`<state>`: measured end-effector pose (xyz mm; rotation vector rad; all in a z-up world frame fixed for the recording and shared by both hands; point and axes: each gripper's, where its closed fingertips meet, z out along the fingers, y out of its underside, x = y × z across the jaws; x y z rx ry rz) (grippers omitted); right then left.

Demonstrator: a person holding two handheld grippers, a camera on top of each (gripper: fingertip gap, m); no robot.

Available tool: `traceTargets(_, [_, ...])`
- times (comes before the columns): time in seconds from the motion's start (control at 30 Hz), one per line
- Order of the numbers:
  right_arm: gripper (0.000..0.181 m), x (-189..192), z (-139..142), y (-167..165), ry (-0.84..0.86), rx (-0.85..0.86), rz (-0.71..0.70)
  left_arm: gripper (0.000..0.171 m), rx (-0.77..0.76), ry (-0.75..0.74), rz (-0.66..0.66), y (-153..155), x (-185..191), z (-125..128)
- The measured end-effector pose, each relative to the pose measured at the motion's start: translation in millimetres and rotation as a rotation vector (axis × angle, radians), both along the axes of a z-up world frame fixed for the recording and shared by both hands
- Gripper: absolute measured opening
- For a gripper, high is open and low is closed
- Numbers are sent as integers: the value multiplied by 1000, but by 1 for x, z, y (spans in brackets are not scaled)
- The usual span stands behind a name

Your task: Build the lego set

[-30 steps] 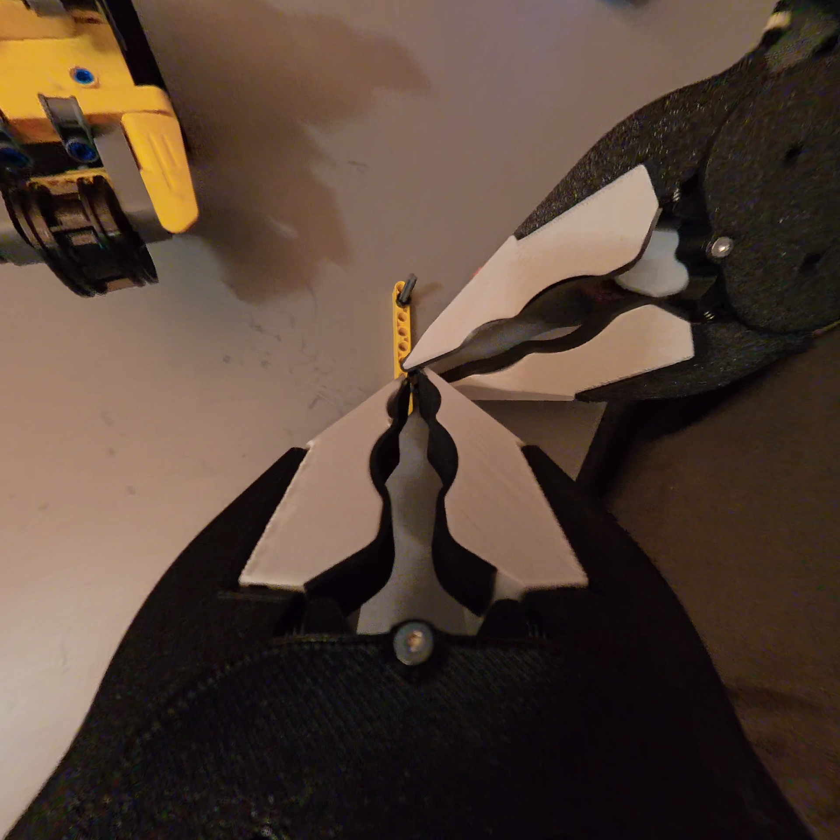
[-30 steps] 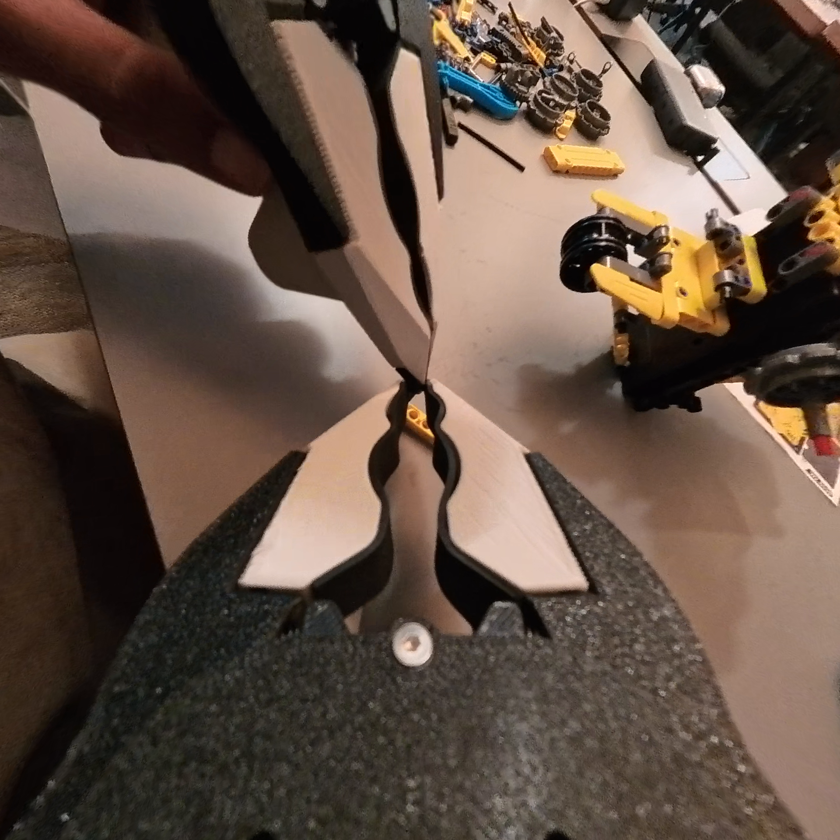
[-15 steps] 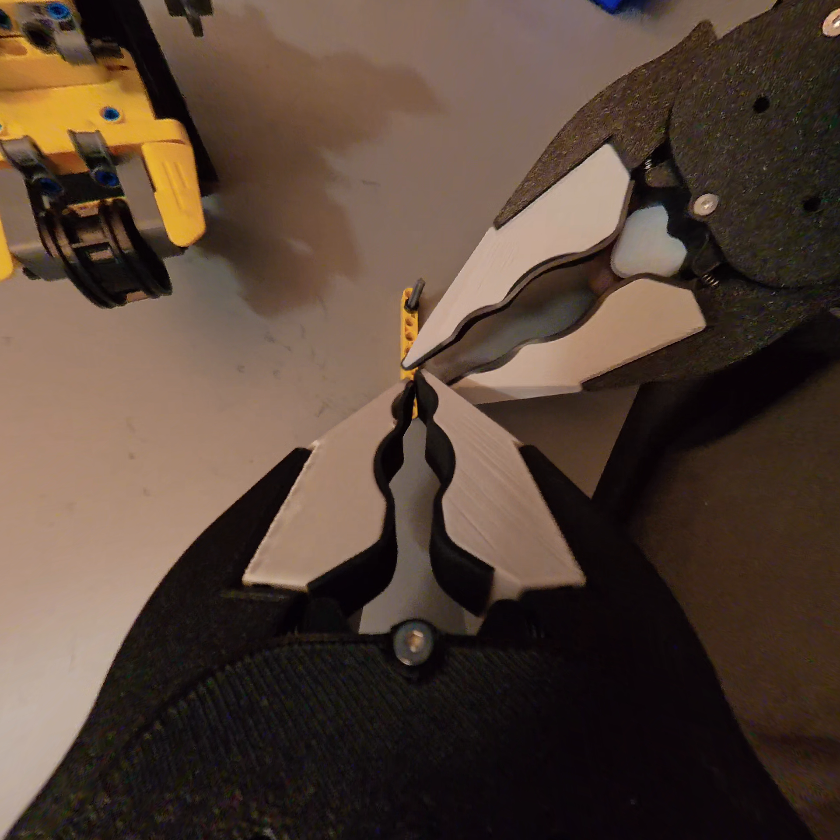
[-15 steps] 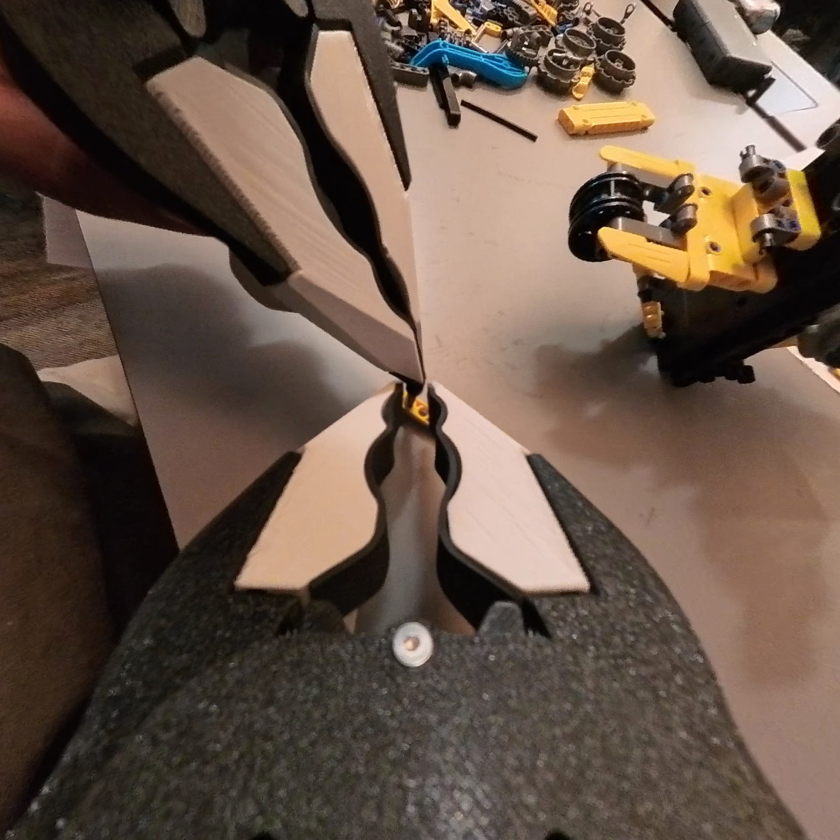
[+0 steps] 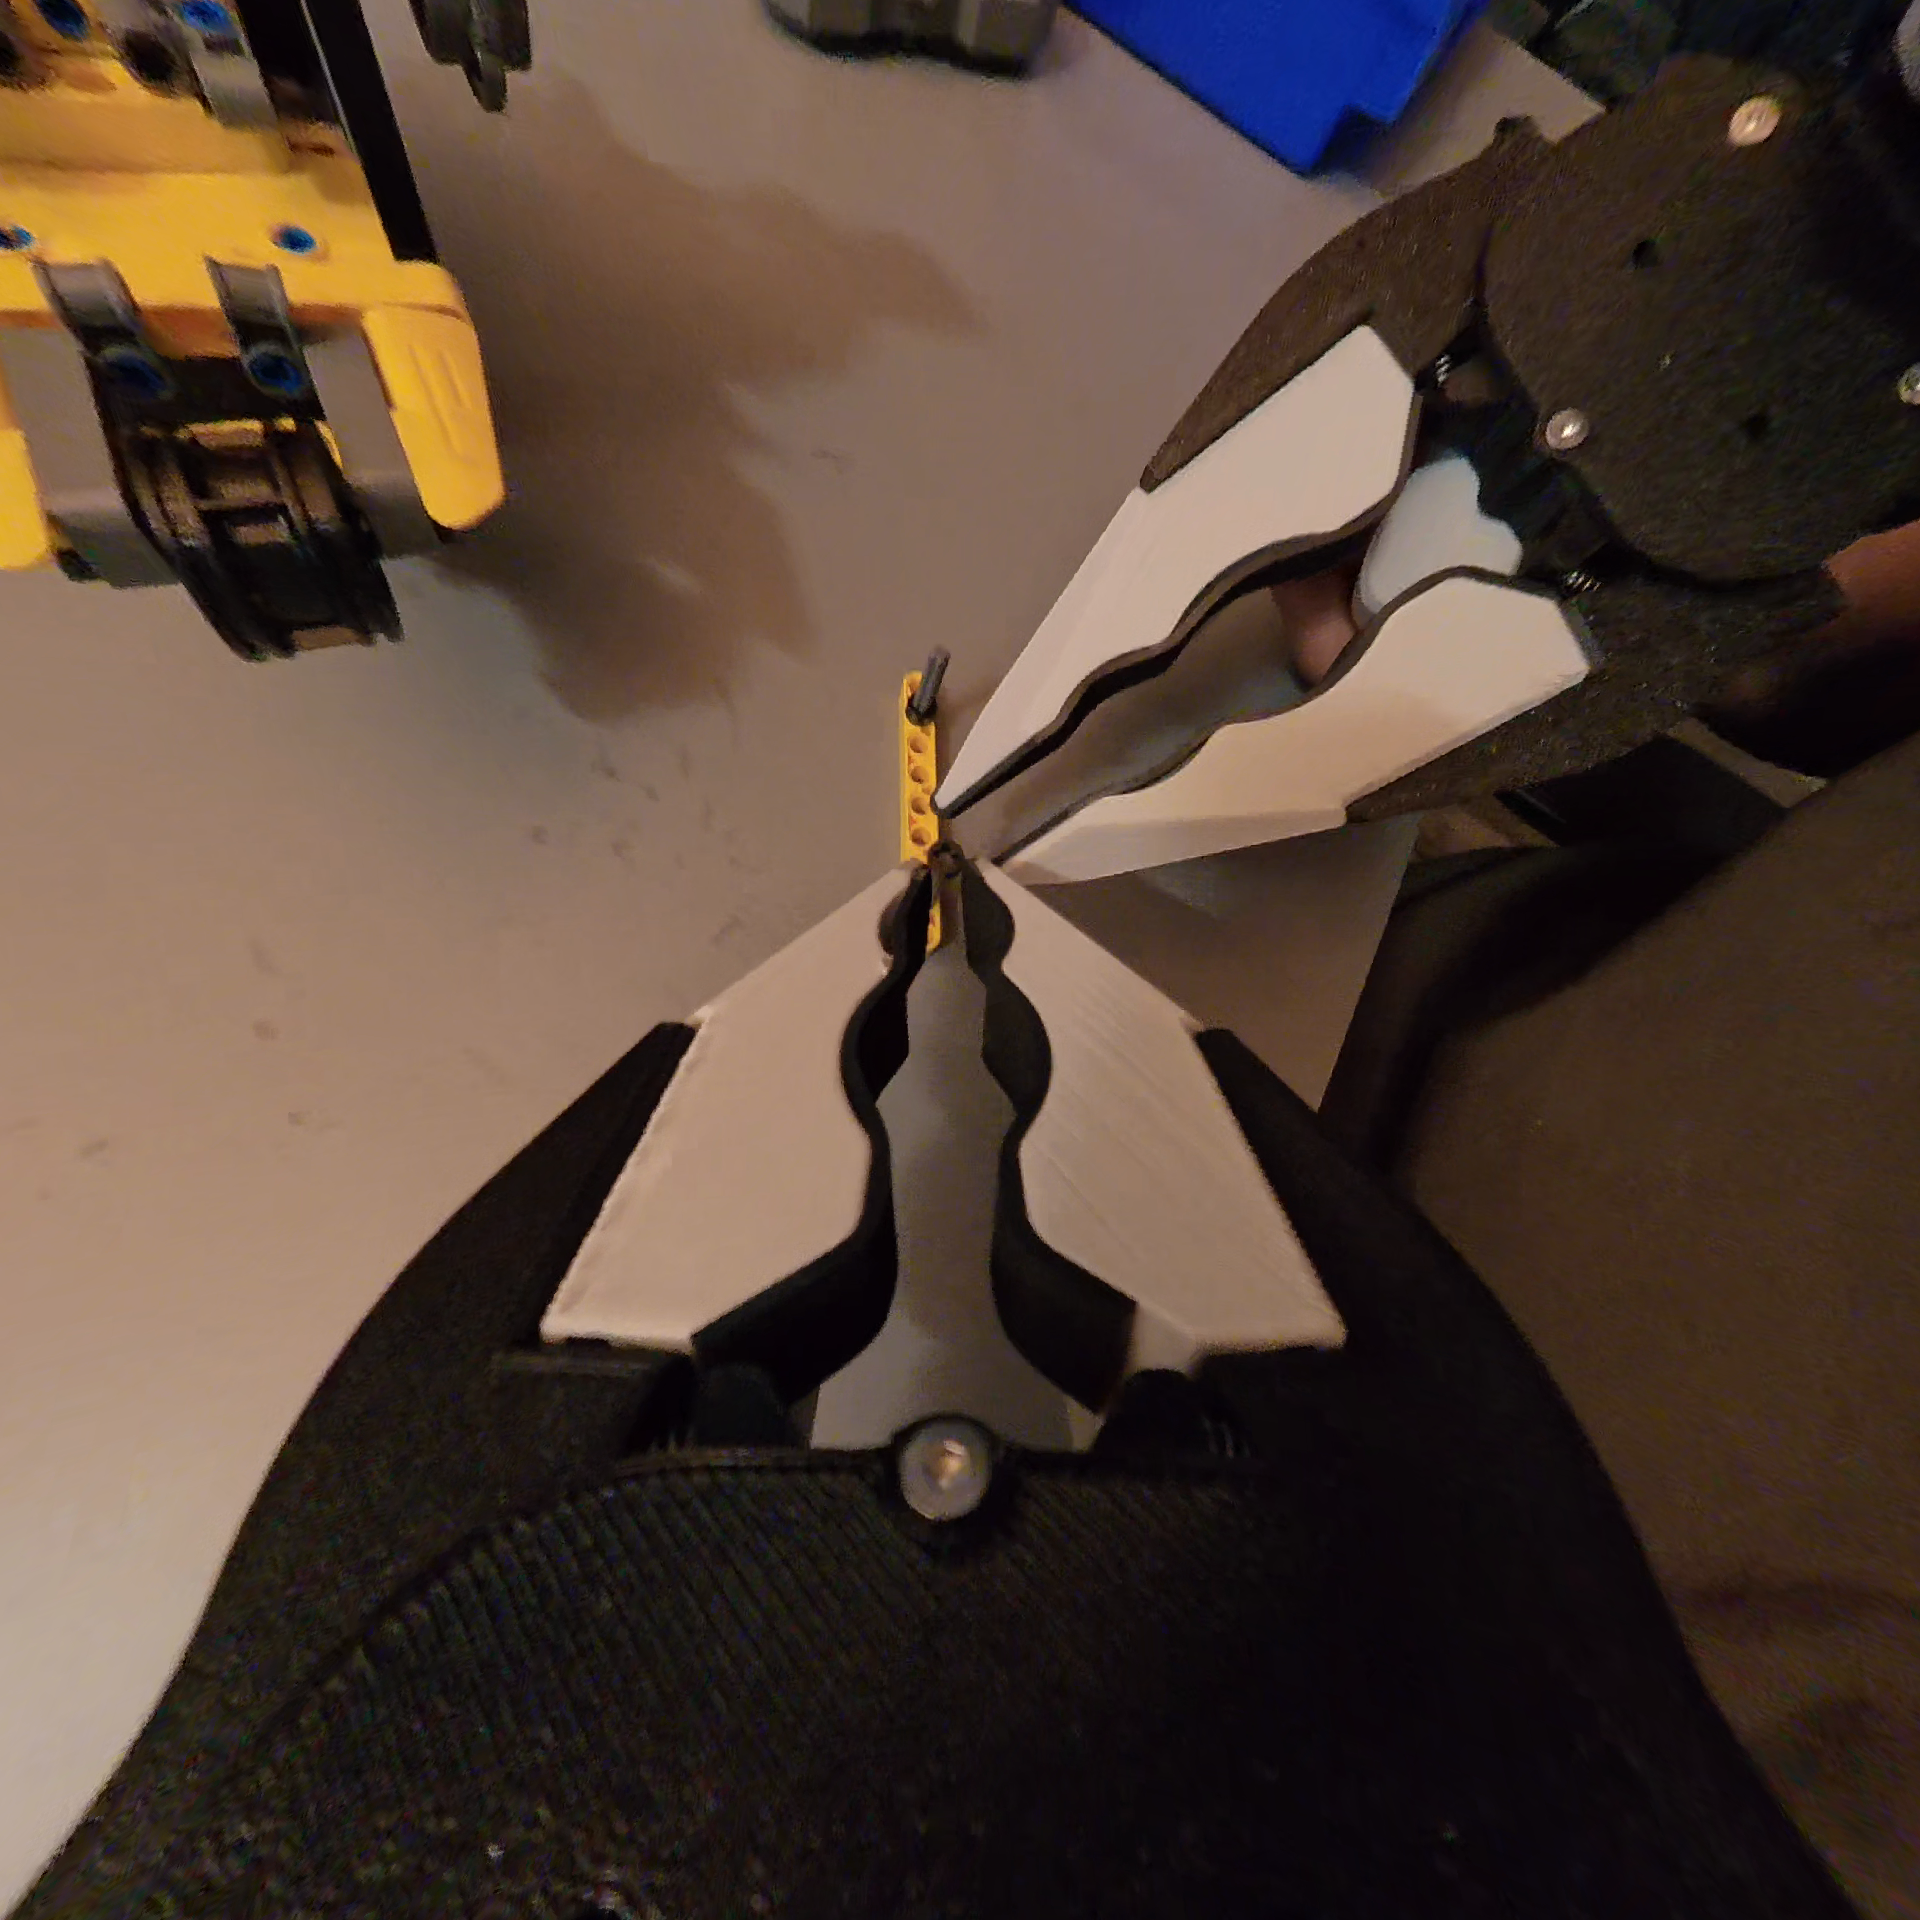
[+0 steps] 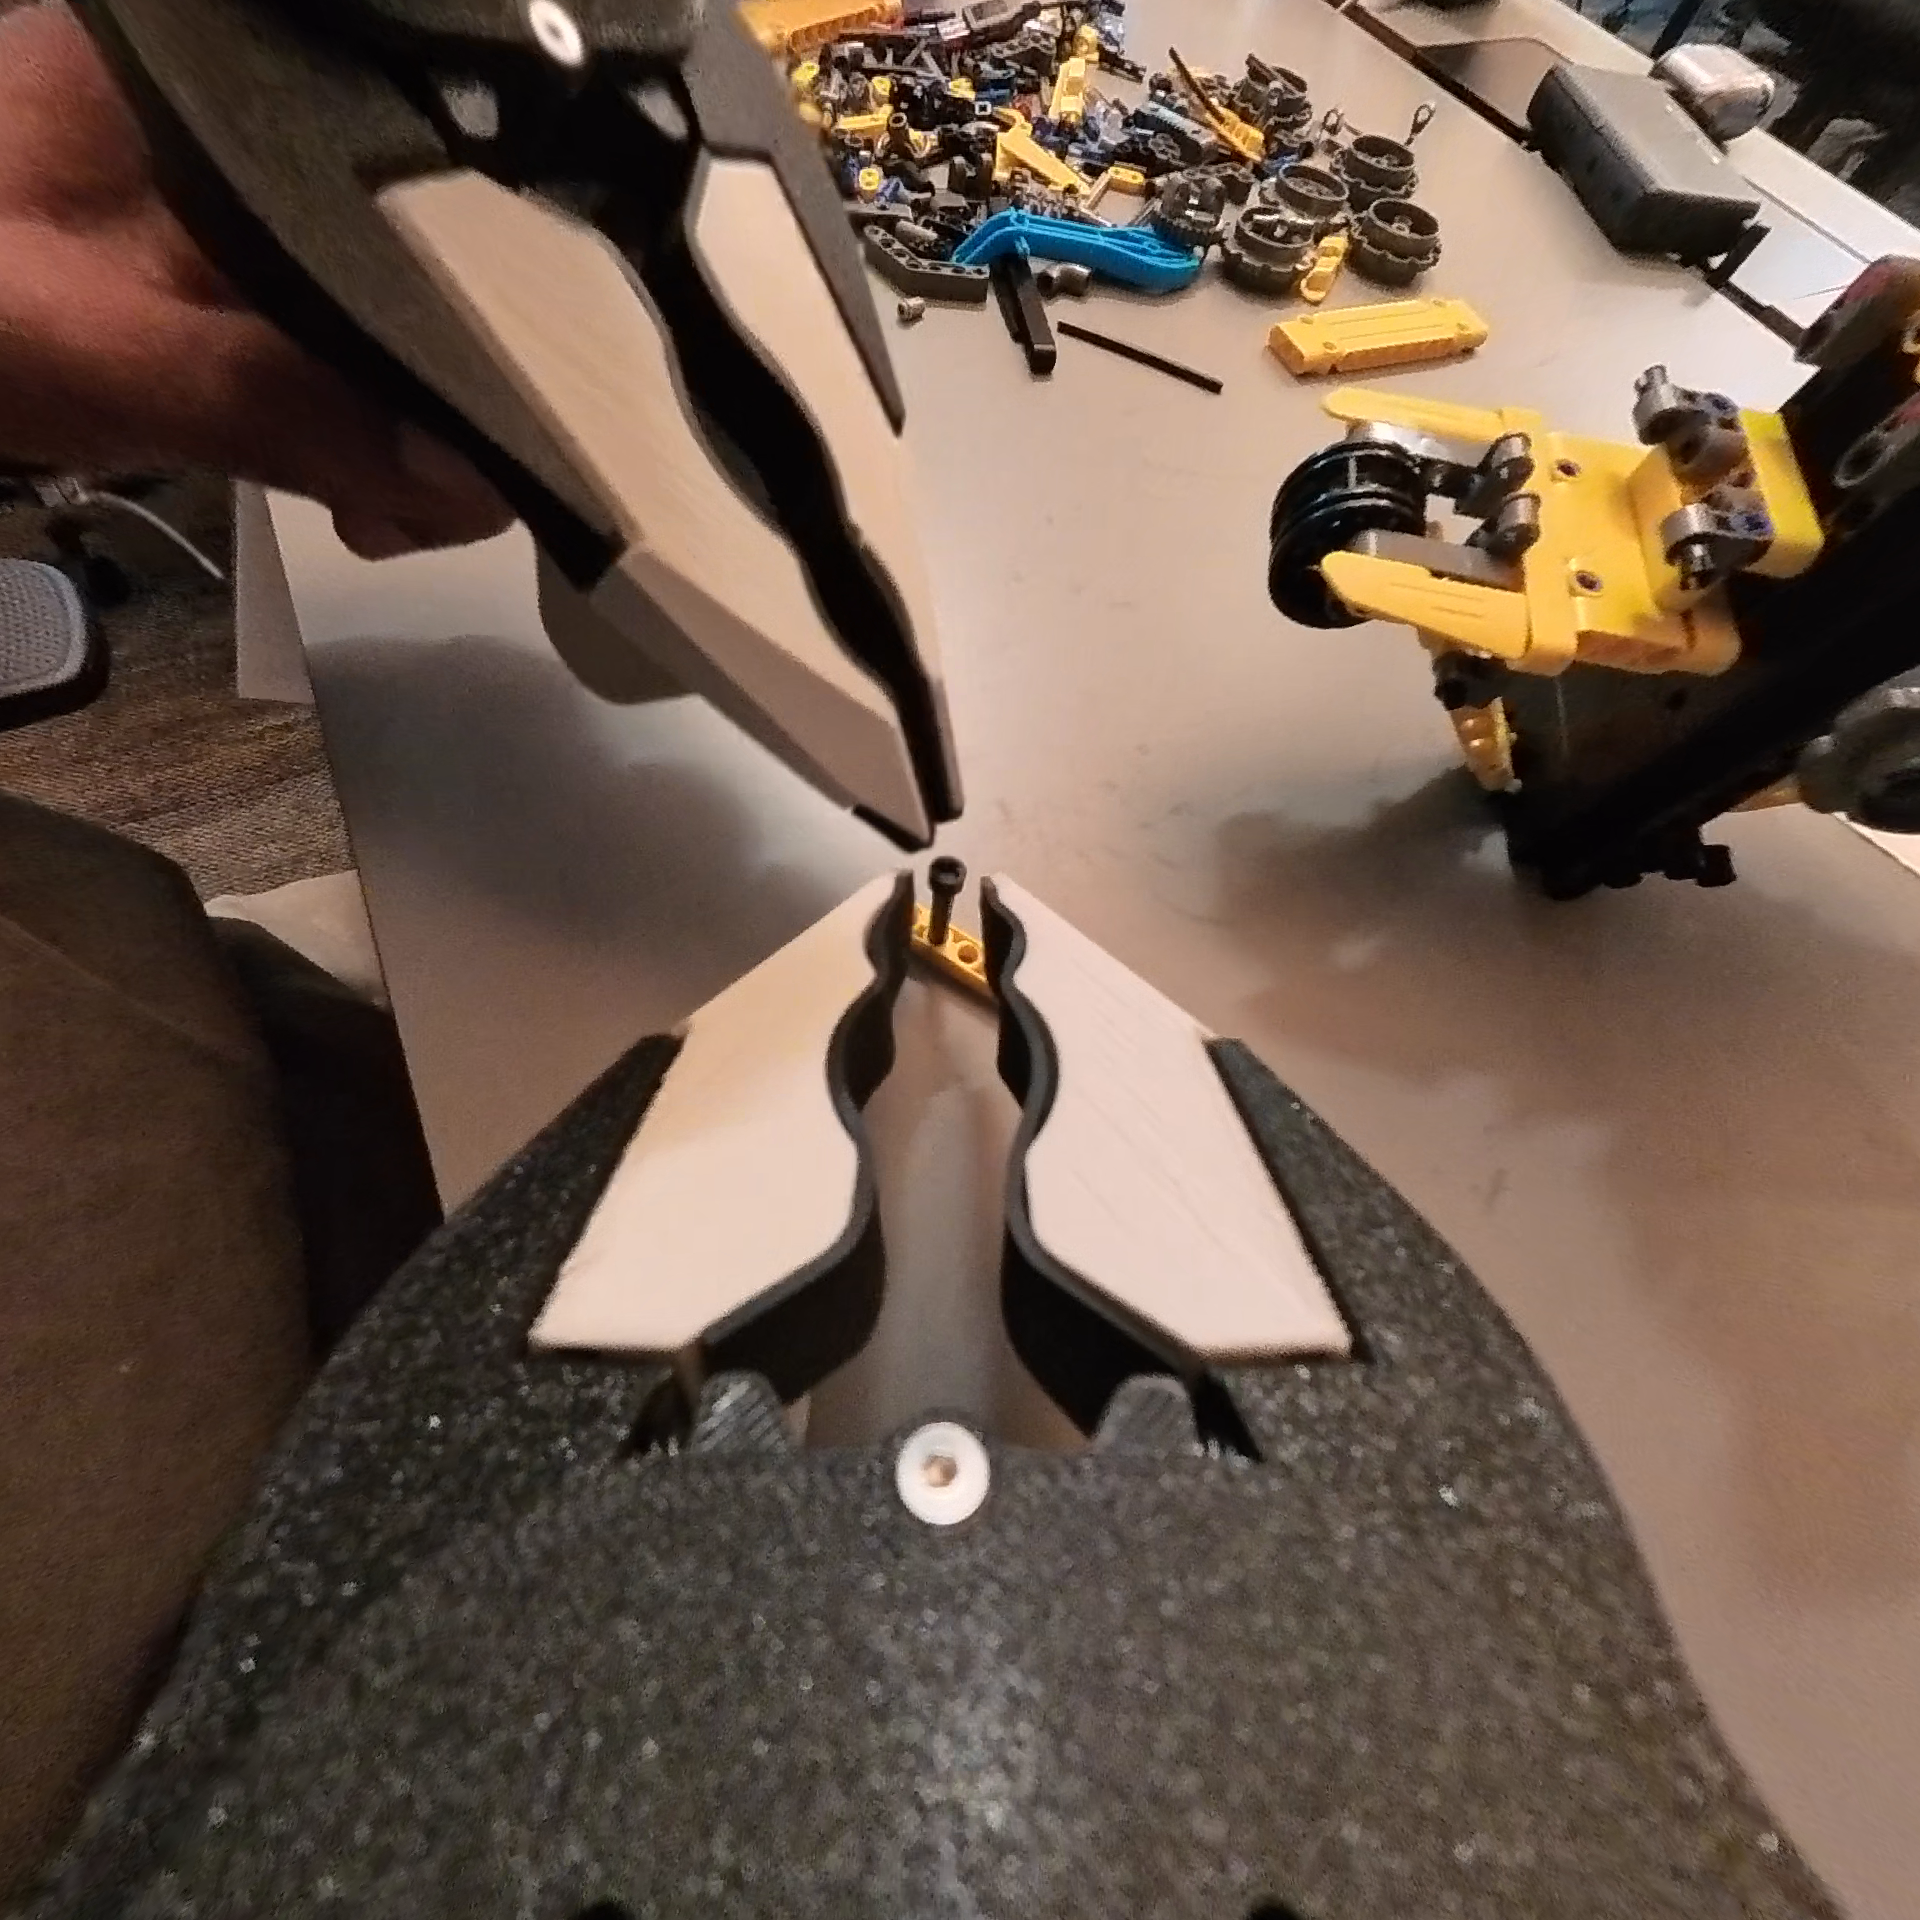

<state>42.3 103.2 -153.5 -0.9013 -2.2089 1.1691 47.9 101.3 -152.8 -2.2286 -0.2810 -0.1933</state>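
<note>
The yellow beam (image 5: 920, 764) sits at the table's (image 5: 312, 1039) near edge. In the left view its long axis runs straight away from my left tongs (image 5: 940, 873), its near end showing in the slit between the tips. The far end carries a dark pin (image 5: 932, 670) that leans to the right.

In the right view the beam lies crosswise and slanted between the fingers of my right tongs (image 6: 940, 883), which stand a little apart and clamp nothing. A black pin (image 6: 943, 888) stands upright in its left end, and its other end is hidden behind my right finger.

My left tongs come in from the upper left with the tips drawn together to a thin slit, just clear of that pin's head, gripping nothing I can see. I cannot tell whether the beam rests flat on the table.

A yellow and black brick model (image 6: 1558, 582) is cut off at the right, and the loose parts (image 6: 1091, 135) behind are too small to sort.
</note>
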Motion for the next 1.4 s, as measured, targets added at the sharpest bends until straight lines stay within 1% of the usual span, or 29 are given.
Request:
traceTargets(0.33, [6,-1,-2,1,-7,16,15,4,9,14,-1,0,-3,-1])
traceTargets(0.43, [4,-2,0,5,-22,-22,5,5,29,-8,-4,0,-2,0])
traceTargets(0.53, [4,-2,3,5,-43,-68,10,10,51,-19,-12,2,-1,1])
traceTargets(0.63, [2,-1,4,2,-60,-102,23,13,43,0,-23,3,0,-1])
traceTargets(0.73, [0,-2,3,1,-68,-99,24,14,23,39,-26,5,0,-5])
traceTargets(0.9, [0,-3,2,0,-80,-105,33,9,-5,100,-24,7,-2,-11])
traceTargets(0.97, [0,-3,2,-1,-87,-106,35,6,-1,103,-30,8,0,-11])
traceTargets(1.27, [0,-3,0,0,-103,-74,44,5,23,97,-31,9,0,-11])
traceTargets(1.4, [0,-3,-4,-1,-87,-42,42,3,-5,118,-27,9,-1,-16])
